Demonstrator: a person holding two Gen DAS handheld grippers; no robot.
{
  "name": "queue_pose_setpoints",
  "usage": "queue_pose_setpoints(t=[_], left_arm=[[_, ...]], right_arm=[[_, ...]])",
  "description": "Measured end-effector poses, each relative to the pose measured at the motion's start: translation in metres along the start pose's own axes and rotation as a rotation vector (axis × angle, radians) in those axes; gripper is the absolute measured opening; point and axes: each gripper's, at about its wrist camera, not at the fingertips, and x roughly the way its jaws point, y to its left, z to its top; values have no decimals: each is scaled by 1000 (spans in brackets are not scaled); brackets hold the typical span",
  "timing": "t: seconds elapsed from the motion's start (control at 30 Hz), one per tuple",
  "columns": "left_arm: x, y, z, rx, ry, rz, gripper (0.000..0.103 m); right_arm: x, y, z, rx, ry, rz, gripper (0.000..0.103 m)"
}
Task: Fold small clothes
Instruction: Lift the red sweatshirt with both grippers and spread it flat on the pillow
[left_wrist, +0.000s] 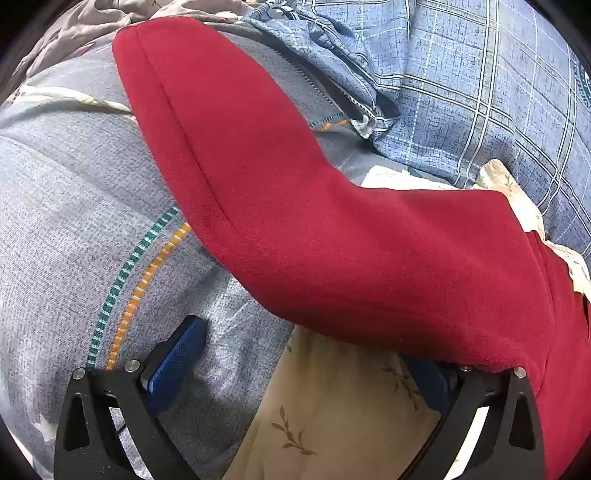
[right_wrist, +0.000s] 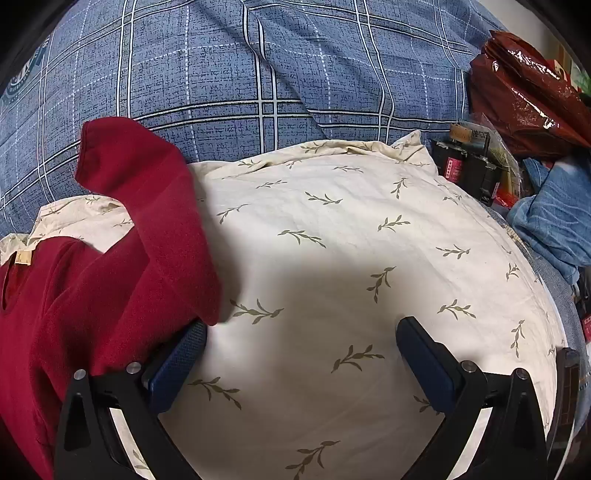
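A dark red long-sleeved top (left_wrist: 332, 240) lies on a cream leaf-print cloth (right_wrist: 332, 240). One sleeve stretches away over grey bedding in the left wrist view. In the right wrist view the red top (right_wrist: 92, 295) shows its neck label (right_wrist: 23, 256) at the left, with the other sleeve (right_wrist: 162, 206) lying up and over the cloth. My left gripper (left_wrist: 306, 365) is open; its right finger is under the red fabric. My right gripper (right_wrist: 301, 354) is open and empty over the cream cloth, its left finger (right_wrist: 177, 365) partly covered by the sleeve.
Blue plaid bedding (right_wrist: 258, 74) lies behind. Grey bedding with green and orange stripes (left_wrist: 74, 221) is at the left. A red plastic bag (right_wrist: 528, 96), dark boxes (right_wrist: 472, 162) and blue denim fabric (right_wrist: 550, 221) crowd the right edge.
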Motion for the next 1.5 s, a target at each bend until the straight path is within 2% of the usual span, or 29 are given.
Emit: queue_pose_setpoints(t=[0.47, 0.7, 0.8, 0.9, 1.0, 1.13, 1.33, 1.5], left_arm=[[0, 0, 0, 2, -3, 3, 102], [-9, -1, 0, 35, 58, -35, 102], [-18, -2, -2, 49, 74, -33, 97], [-45, -2, -1, 24, 17, -44, 96], [-79, -8, -6, 25, -69, -67, 96], [-109, -29, -24, 84, -132, -91, 96], [-146, -59, -49, 165, -186, -128, 96], [-160, -79, -63, 195, -191, -185, 96]], right_arm=[[0, 0, 0, 1, -1, 1, 103], [-2, 1, 1, 4, 9, -5, 103], [-7, 3, -3, 3, 29, -14, 103], [-19, 2, -12, 4, 76, 14, 103], [-39, 5, -25, -23, 104, -2, 103], [-79, 15, -44, -49, 41, -11, 103], [-143, 53, -57, -88, -29, 168, 103], [-167, 99, -58, -145, -24, 325, 103]])
